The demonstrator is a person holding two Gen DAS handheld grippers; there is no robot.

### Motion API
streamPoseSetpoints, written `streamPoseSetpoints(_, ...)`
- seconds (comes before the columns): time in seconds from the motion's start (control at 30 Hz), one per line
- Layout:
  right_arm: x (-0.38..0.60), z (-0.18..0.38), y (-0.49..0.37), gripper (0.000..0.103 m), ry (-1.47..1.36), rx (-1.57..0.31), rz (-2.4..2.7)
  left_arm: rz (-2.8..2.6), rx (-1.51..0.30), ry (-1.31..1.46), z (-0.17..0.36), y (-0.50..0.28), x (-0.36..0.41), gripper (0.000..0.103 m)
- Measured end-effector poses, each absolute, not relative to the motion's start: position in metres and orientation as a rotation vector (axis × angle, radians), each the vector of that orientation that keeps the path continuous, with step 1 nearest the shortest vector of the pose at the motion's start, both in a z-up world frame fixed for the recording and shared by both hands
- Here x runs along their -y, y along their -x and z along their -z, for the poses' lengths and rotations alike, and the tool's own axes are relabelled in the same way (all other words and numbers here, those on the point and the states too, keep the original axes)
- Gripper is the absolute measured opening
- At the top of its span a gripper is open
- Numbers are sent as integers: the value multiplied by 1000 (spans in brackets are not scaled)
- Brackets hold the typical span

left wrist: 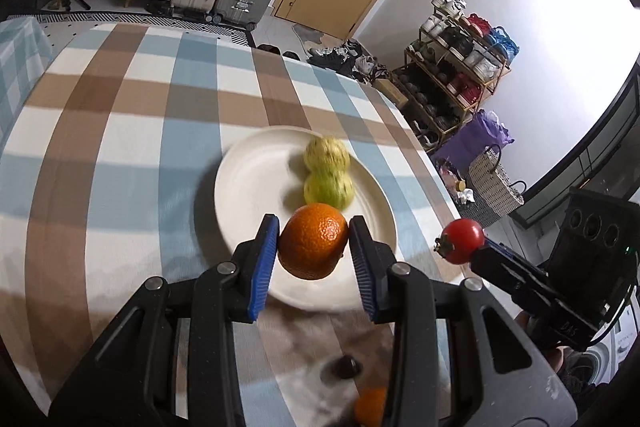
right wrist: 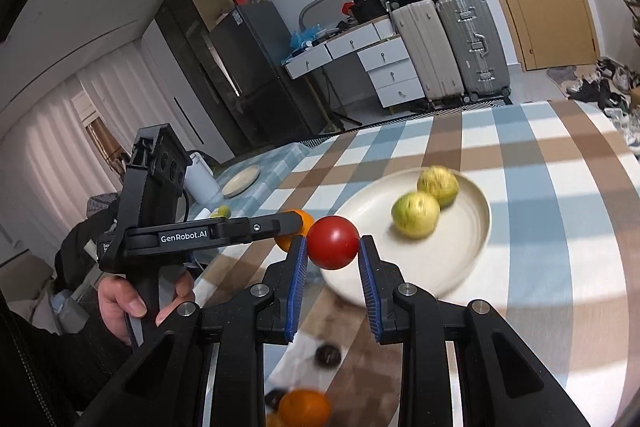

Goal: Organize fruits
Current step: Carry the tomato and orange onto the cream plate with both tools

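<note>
My left gripper (left wrist: 313,233) is shut on an orange (left wrist: 313,246) and holds it above the near rim of a cream plate (left wrist: 248,179). Two green fruits (left wrist: 328,169) lie on the plate, touching each other. My right gripper (right wrist: 333,243) is shut on a red tomato (right wrist: 333,242), held above the table beside the plate (right wrist: 360,215). The tomato also shows in the left wrist view (left wrist: 464,241), right of the plate. The held orange shows partly in the right wrist view (right wrist: 304,219), behind the left gripper's finger.
Another orange (right wrist: 304,409) and a dark small fruit (right wrist: 327,355) lie on the checked tablecloth (left wrist: 120,147) below the grippers. A second small plate (right wrist: 241,180) sits on a far table. Suitcases, drawers and a shoe rack stand beyond the table edge.
</note>
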State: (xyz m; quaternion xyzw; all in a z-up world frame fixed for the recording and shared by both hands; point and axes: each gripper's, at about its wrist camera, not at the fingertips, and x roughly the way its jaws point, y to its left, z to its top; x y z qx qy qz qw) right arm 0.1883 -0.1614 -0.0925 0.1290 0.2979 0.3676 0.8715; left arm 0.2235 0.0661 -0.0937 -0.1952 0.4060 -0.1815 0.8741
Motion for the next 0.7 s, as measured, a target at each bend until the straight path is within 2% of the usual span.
streamPoseSetpoints(0.3, 147, 84, -268, 27, -250, -678, -777, 384, -875, 394, 105, -290, -60, 33)
streamPoseSetpoints(0.7, 120, 107, -350, 27, -189, -842, -740, 404, -931, 385, 132, -346, -51, 33)
